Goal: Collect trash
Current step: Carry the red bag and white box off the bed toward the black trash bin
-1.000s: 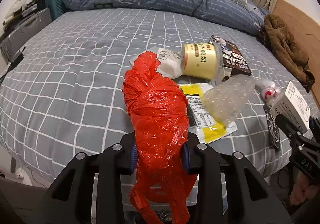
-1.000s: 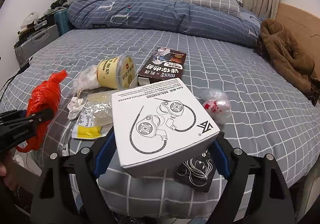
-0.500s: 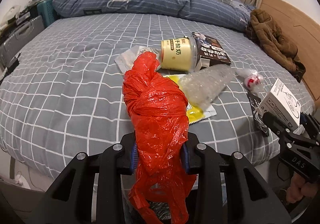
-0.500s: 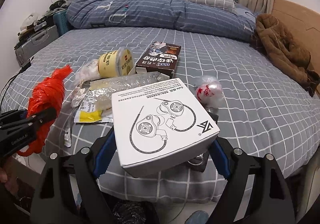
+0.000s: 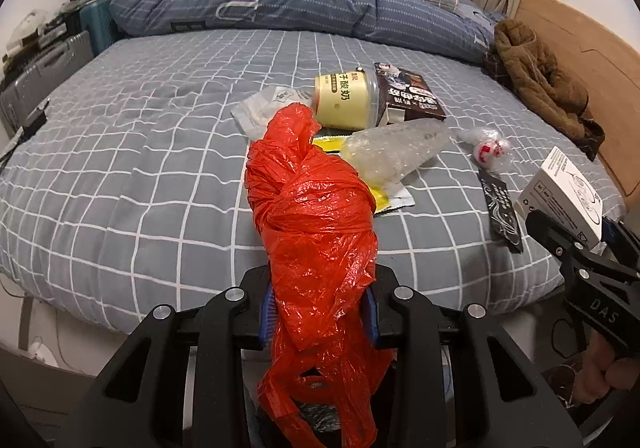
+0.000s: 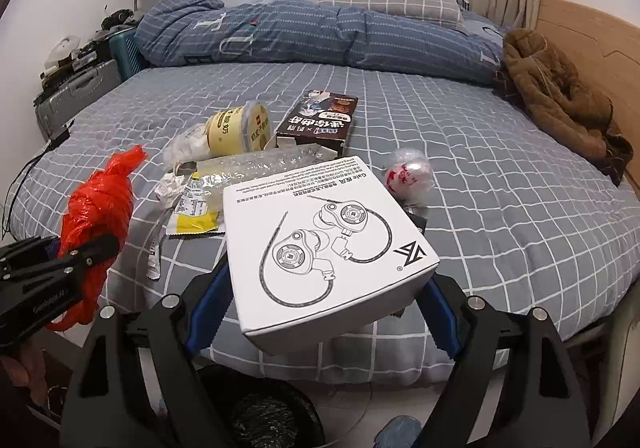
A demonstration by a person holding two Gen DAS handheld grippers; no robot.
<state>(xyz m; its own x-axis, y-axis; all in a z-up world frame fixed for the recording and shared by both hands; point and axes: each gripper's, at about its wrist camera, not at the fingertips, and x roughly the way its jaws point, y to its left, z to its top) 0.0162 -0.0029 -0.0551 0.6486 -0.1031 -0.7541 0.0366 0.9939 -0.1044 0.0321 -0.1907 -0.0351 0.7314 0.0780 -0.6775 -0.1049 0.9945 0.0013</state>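
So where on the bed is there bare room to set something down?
The wide stretch left of the tissue, toward the suitcase, is bare, as is the band between the duvet and the yogurt cup. It is crowded from the cup to the black sachet.

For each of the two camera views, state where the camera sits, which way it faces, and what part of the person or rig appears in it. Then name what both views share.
Left wrist: sits on the left gripper, looking across the bed; its fingers clamp the red plastic bag; the right gripper and hand show at right.
Right wrist: sits on the right gripper, facing the bed; its fingers hold the white earphone box above a bin; the left gripper shows at left.
Shared: yellow cup, brown box, bubble wrap.
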